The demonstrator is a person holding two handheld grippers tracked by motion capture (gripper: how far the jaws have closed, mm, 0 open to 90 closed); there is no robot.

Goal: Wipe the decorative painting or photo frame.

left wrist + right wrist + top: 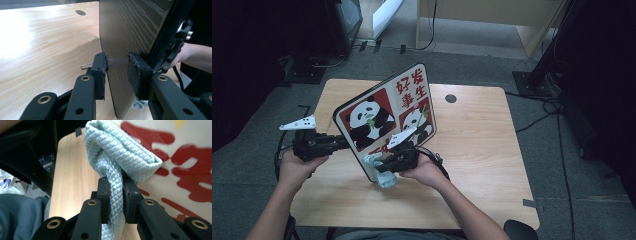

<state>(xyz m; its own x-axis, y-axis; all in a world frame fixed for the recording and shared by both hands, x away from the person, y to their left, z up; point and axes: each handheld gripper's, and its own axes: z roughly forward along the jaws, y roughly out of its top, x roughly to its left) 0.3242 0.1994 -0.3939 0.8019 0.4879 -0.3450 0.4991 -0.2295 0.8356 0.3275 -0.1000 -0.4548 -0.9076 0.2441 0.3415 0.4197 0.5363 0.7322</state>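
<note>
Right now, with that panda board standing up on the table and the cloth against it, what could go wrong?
The panda board stands tilted on its lower edge. The left gripper has its jaws either side of the board's edge, one pad apart from it, so the board could tip or slide.

The right gripper pinches a light blue cloth against the printed face; a firm push might topple the board onto the wooden table.

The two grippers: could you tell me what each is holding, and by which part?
The right gripper pinches a pale blue quilted cloth at its bunched middle. The left gripper straddles the panda-printed board's edge, one pad apart from it: no firm hold.
</note>
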